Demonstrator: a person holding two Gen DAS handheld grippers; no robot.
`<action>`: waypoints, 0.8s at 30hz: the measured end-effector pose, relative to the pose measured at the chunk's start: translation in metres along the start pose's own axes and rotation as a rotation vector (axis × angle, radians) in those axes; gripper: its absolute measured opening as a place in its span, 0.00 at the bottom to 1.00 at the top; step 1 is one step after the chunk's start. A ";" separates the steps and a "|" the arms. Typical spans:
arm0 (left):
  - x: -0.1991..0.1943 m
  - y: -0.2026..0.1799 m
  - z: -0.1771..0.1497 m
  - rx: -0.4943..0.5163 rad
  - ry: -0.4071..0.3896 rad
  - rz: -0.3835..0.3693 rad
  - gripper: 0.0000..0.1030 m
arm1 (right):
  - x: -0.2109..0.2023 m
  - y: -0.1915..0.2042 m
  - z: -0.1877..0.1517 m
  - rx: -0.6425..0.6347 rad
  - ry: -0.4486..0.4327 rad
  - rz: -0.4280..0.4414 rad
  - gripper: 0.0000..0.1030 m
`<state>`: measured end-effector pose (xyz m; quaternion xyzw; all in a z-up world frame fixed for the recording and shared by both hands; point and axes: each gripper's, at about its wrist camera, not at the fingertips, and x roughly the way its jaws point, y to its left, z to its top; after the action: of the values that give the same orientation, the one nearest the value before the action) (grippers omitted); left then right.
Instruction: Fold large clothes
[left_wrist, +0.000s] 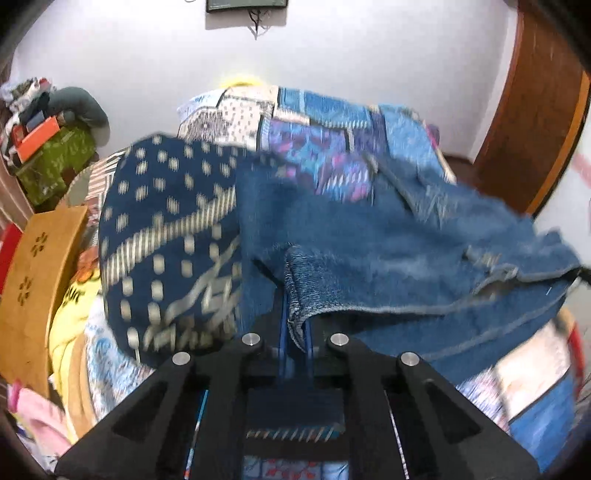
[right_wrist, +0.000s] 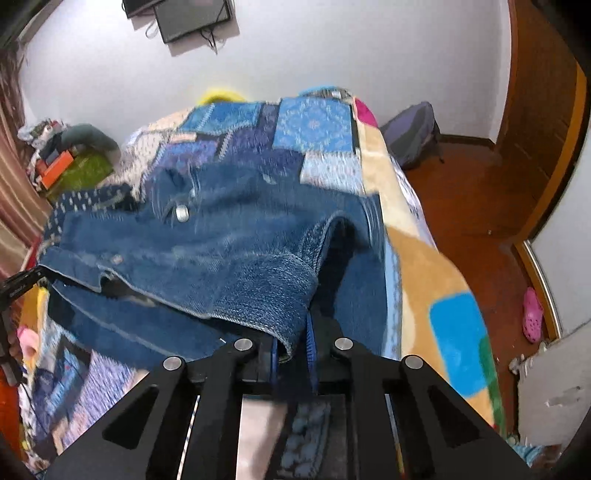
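A blue denim garment (left_wrist: 388, 236) hangs over the bed, held up by both grippers. My left gripper (left_wrist: 295, 295) is shut on a folded denim edge. My right gripper (right_wrist: 293, 332) is shut on a denim hem or cuff (right_wrist: 273, 291). The same denim (right_wrist: 221, 229) spreads to the left in the right wrist view, with a metal button (right_wrist: 181, 212) showing. The left gripper's body (right_wrist: 14, 284) appears at the left edge of that view. Both frames are blurred by motion.
The bed carries a blue patchwork blanket (right_wrist: 314, 129). A dark blue patterned cloth (left_wrist: 166, 240) lies left of the denim. A wooden headboard piece (left_wrist: 40, 280) and cluttered boxes (left_wrist: 55, 162) stand at the left. A wooden door (left_wrist: 532, 110), backpack (right_wrist: 413, 133) and pink slipper (right_wrist: 532, 314) are at the right.
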<state>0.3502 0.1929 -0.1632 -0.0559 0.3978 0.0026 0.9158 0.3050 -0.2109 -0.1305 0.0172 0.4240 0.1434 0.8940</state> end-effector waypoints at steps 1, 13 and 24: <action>0.000 0.002 0.010 -0.018 -0.007 -0.017 0.06 | -0.001 0.001 0.009 -0.002 -0.010 0.003 0.10; 0.047 0.020 0.076 -0.193 0.082 -0.100 0.08 | 0.050 -0.024 0.091 0.099 0.036 -0.080 0.10; 0.006 0.018 0.081 -0.126 0.038 -0.072 0.52 | 0.026 -0.015 0.081 0.050 0.145 -0.006 0.35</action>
<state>0.4125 0.2188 -0.1146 -0.1277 0.4119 -0.0066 0.9022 0.3859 -0.2104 -0.1011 0.0280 0.4912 0.1309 0.8607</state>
